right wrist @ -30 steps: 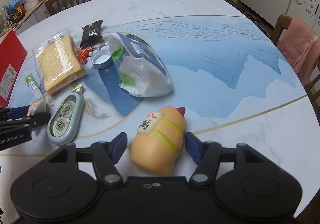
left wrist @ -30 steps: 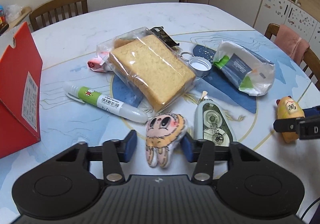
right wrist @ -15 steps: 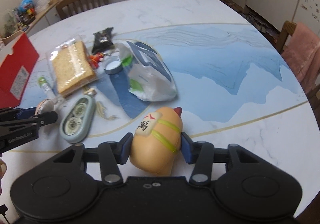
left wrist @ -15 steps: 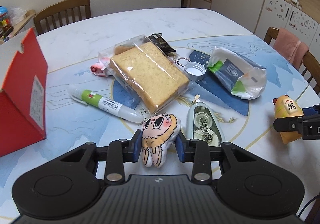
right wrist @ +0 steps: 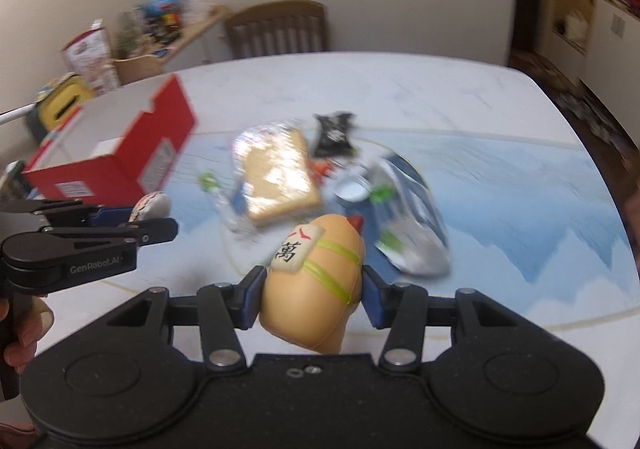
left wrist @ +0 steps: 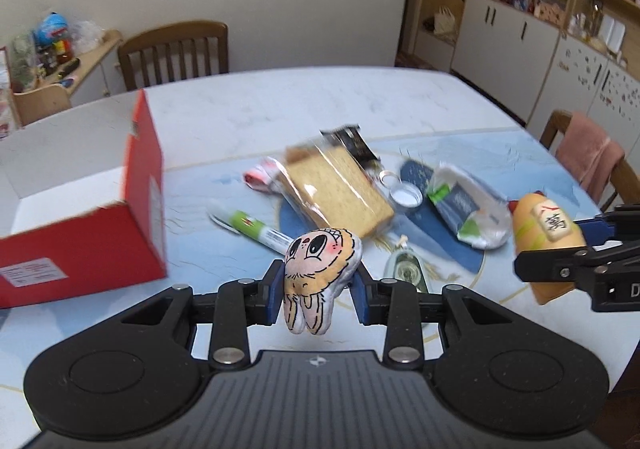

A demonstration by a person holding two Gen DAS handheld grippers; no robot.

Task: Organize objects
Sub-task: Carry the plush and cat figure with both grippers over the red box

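Observation:
My left gripper (left wrist: 318, 295) is shut on a small plush doll (left wrist: 318, 277) with a cartoon face and holds it above the table. My right gripper (right wrist: 312, 299) is shut on a yellow squishy toy (right wrist: 316, 281) with a mahjong tile on top, also lifted; it shows at the right in the left wrist view (left wrist: 546, 245). An open red box (left wrist: 80, 217) with a white inside stands on the left (right wrist: 116, 165). On the table lie bagged bread (left wrist: 338, 193), a glue stick (left wrist: 250, 229), a correction tape (left wrist: 406, 269) and a white-blue pouch (left wrist: 468, 209).
A bottle cap (left wrist: 406, 199), a dark snack packet (left wrist: 354, 143) and a pink wrapper (left wrist: 260, 177) lie near the bread. Wooden chairs (left wrist: 176, 53) stand at the far side, one with a pink cloth (left wrist: 588, 153) at right. Cabinets line the back right.
Both grippers closed on their objects, the doll and the yellow toy, and lifted them off the table. Both views have risen and tilted up; the red box's inside now shows.

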